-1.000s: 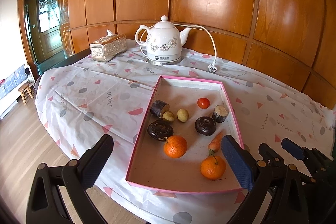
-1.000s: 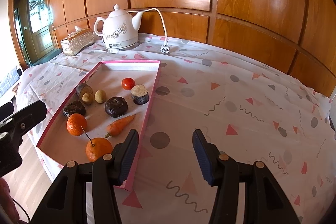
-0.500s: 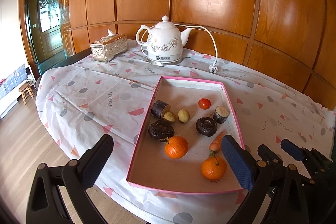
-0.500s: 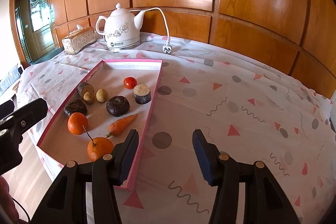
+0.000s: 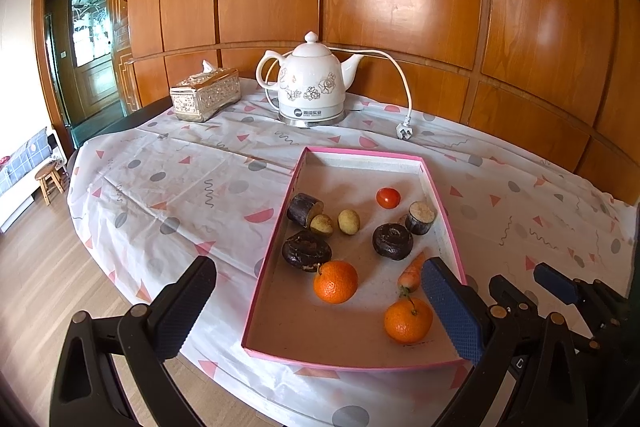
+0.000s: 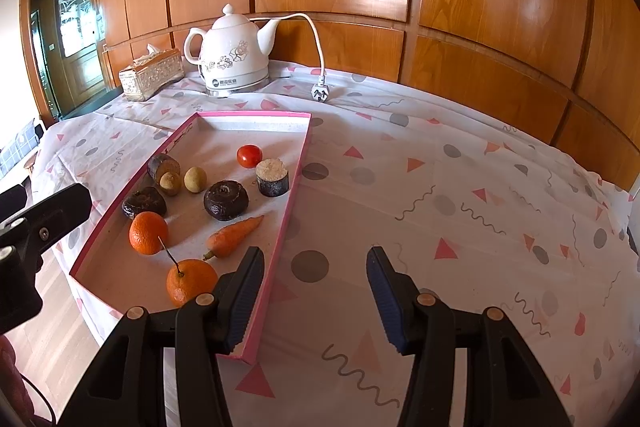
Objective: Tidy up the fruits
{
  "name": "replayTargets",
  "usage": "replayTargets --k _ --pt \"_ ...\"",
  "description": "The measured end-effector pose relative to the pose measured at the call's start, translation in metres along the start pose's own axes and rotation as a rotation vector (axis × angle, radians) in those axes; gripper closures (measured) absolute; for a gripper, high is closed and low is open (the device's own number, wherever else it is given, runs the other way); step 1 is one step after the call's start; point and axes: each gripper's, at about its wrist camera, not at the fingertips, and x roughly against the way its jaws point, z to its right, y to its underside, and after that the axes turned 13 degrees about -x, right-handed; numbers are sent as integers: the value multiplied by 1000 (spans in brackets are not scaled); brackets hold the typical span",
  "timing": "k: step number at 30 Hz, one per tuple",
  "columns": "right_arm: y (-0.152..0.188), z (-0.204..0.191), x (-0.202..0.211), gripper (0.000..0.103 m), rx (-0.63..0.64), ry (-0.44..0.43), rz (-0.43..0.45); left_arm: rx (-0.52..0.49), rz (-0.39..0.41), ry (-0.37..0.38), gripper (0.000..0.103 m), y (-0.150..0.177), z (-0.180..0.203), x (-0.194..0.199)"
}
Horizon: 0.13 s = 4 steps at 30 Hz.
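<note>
A shallow pink-rimmed tray (image 5: 276, 235) lies on the worktop (image 6: 460, 187), which is covered with a white cloth printed with triangles and dots. In the tray, nearest the cameras, are two mandarin oranges, one (image 5: 335, 281) toward the middle and one with a stem (image 5: 408, 319) near the right rim; a small carrot (image 6: 234, 235) lies just beyond the stemmed one. Further back sit two dark round fruits (image 5: 392, 241) (image 5: 306, 250), possibly water chestnuts, two small yellowish fruits (image 5: 349, 221) (image 5: 321, 224), two cut dark cylinders (image 5: 419, 217) (image 5: 304, 209) and a cherry tomato (image 5: 388, 197). The left tongs (image 5: 316, 307) hang wide open above the tray's near end, holding nothing. The right tongs (image 6: 316, 291) are also open and empty, over the cloth just right of the tray. Behind stand a white floral electric kettle (image 5: 311, 83), its plug (image 5: 404, 131) lying loose, and a tissue box (image 5: 205, 99).
</note>
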Motion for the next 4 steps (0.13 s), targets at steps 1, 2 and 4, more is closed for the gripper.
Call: replayTargets --k 1,2,4 --pt "0 0 0 49 0 0 1 0 3 1 0 0 0 1" --pt "0 1 0 49 -2 0 1 0 5 2 0 0 0 1" --pt "0 2 0 49 -6 -2 1 4 4 12 0 0 0 1"
